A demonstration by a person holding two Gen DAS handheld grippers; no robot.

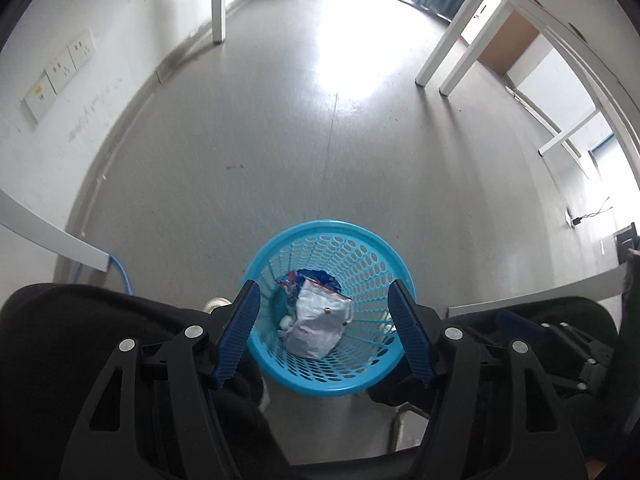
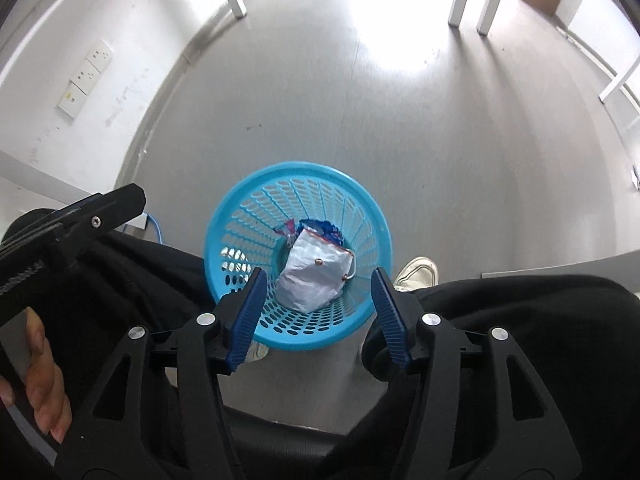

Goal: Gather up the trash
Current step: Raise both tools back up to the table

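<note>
A blue perforated waste basket [image 1: 360, 248] stands on the grey floor between the person's legs; it also shows in the right wrist view [image 2: 256, 200]. Inside it lie a crumpled silver-white bag [image 1: 320, 324] [image 2: 316, 276] and a blue and red wrapper [image 1: 316, 278] [image 2: 320, 230]. My left gripper [image 1: 324, 300] is open and empty, held above the basket with its blue pads on either side of it. My right gripper [image 2: 318, 286] is open and empty too, above the basket's near side. The left gripper's black body [image 2: 80, 216] shows at the left of the right wrist view.
The person's black-trousered legs [image 2: 520, 320] and a white shoe [image 2: 416, 274] flank the basket. White table legs [image 1: 444, 44] stand further off on the floor. A wall with sockets [image 1: 60, 68] is on the left, with a blue cable [image 1: 122, 276] near it.
</note>
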